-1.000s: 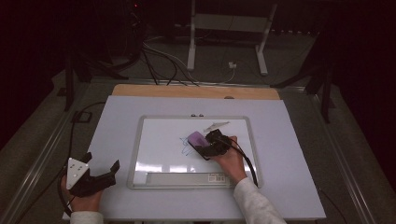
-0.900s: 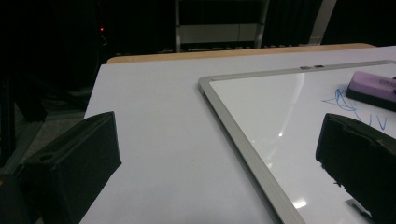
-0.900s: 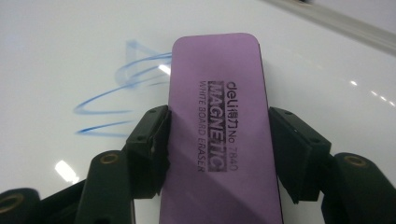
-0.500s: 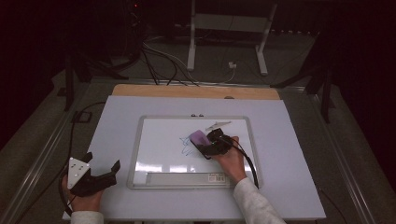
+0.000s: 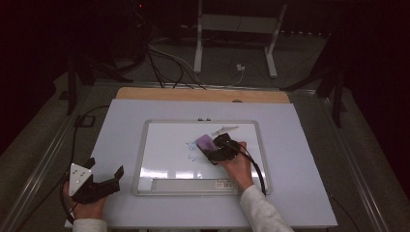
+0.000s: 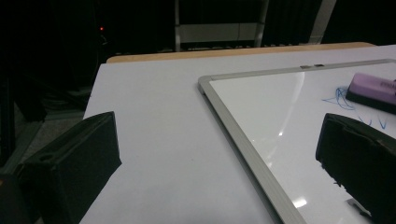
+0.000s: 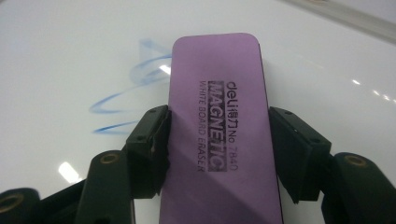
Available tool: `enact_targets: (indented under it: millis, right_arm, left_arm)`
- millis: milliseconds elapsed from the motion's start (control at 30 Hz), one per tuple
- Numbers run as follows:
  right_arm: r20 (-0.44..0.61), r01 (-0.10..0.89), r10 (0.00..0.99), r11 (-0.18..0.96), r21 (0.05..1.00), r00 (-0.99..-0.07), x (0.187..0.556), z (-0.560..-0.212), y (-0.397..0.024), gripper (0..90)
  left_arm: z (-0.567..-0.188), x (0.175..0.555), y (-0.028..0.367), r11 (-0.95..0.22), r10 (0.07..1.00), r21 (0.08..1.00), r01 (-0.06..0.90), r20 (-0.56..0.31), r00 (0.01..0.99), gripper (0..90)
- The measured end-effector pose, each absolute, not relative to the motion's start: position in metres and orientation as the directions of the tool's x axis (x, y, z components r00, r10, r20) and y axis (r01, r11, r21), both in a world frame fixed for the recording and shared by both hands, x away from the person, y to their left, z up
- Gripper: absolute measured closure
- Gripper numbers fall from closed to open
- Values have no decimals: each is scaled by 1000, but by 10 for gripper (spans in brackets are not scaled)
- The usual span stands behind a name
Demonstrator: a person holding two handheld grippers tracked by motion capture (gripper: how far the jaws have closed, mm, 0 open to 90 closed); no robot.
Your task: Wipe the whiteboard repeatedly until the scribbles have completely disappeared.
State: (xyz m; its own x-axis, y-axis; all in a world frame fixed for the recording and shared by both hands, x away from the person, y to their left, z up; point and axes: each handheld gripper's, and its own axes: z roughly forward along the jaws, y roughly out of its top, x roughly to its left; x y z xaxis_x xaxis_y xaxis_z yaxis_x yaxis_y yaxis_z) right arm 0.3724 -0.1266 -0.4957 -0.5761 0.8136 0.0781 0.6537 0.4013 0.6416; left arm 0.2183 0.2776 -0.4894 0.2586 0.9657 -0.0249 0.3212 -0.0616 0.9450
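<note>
Wiping a whiteboard [image 5: 164,145] clean, partly done. The right tool [image 5: 218,147] is clamped on a purple eraser [image 7: 219,126], jaws pressing both long sides, eraser flat on the board near the middle of the high view. Blue marker scribbles [image 7: 123,100] remain just left of the eraser in the right gripper view, so strokes are left to wipe. A faint grey streak [image 5: 225,129] sits above the eraser toward the board's top edge; cannot tell if it is ink or glare.

The left tool [image 5: 104,180] rests on the white surface [image 5: 309,159] at lower left of the high view, jaws wide apart, nothing between them, well apart from the board's frame.

Against the earlier frames: almost no change. Eraser and right hand [image 5: 237,166] sit at about the same spot on the board, and the left tool has not shifted. Scribbles look the same, though small.
</note>
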Motion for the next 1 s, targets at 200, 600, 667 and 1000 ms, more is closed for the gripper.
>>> enact_targets:
  millis: [200,600,667,1000]
  right_arm:
    - [84,645,793,422,637,-603,367,-495,-119,413]
    - [95,552,651,546,630,-753,341,-494,-83,414]
    - [66,567,693,528,633,-718,344,-494,-86,414]
    - [91,581,690,522,624,-718,343,-494,-85,414]
  left_arm:
    - [-490,219,276,-71,965,943,324,-18,263,6]
    - [-489,219,277,-64,965,945,322,-23,261,6]
    - [-489,218,277,-63,966,945,322,-24,259,6]
    - [-490,219,276,-71,965,943,324,-18,263,6]
